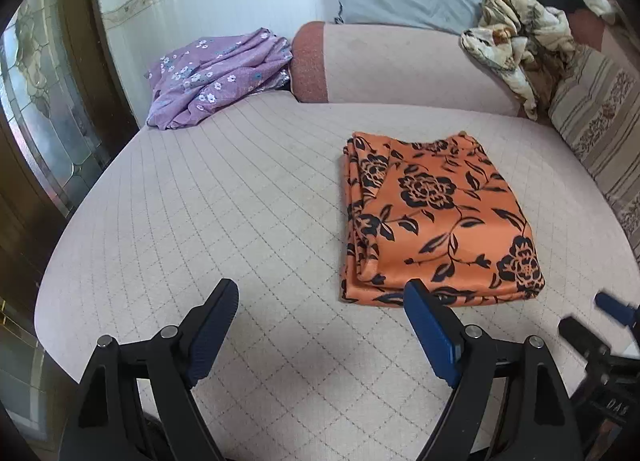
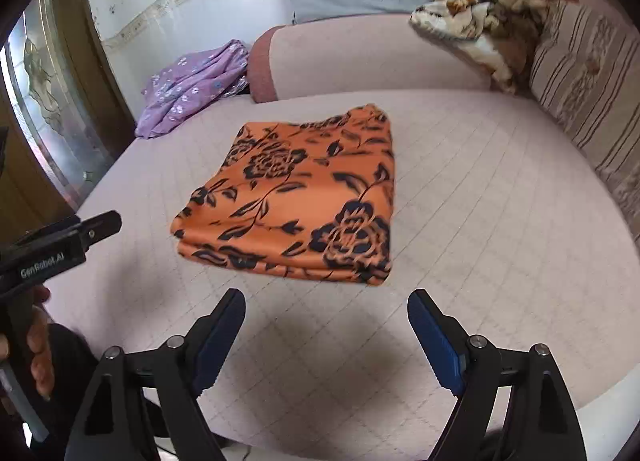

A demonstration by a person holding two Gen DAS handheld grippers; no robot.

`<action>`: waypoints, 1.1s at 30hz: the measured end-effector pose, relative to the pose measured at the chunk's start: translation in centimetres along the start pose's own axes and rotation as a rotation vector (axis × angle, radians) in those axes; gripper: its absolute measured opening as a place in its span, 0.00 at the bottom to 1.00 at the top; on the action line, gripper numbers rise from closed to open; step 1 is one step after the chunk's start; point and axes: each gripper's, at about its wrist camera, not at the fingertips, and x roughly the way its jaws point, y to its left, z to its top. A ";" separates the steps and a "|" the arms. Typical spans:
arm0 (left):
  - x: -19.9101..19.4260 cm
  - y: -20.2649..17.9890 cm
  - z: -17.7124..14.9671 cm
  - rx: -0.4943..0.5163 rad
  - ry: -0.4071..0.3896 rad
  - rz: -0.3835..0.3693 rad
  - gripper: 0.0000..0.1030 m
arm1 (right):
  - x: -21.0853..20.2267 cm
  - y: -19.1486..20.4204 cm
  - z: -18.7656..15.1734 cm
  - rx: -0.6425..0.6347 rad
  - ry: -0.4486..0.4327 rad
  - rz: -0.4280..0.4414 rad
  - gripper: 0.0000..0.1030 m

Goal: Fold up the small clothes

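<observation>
Orange floral garment (image 2: 296, 197) lies folded in a neat rectangle mid-bed, looks done; left gripper (image 1: 320, 293) and right gripper (image 2: 326, 303) both spread, holding nothing, just short of it; crumpled purple floral cloth (image 1: 212, 77) by the wall probably left.

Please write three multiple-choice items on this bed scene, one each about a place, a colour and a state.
1. Where does the purple floral garment lie?
A. at the bed's far left corner
B. on the orange cloth
C. in the right tool

2. What colour is the pattern on the orange cloth?
A. white
B. black
C. green

3. How is the orange cloth?
A. crumpled
B. hanging
C. folded flat

Answers: 1 A, it sits bunched by the wall beside the bolster. 2 B, black flowers and leaves. 3 C, stacked layers show at its edge, and both the left tool and right tool are open and apart from it.
</observation>
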 end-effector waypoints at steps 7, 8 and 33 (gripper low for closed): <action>-0.6 -0.3 0.0 0.001 -0.005 -0.001 0.83 | -0.9 1.3 1.8 -0.052 -0.034 -0.063 0.90; -0.6 -0.3 0.0 -0.003 -0.002 -0.003 0.83 | -0.8 1.4 1.8 -0.056 -0.028 -0.069 0.90; -0.4 -1.1 1.6 -0.031 -0.003 -0.075 0.83 | -0.4 2.0 3.9 -0.103 -0.024 -0.120 0.90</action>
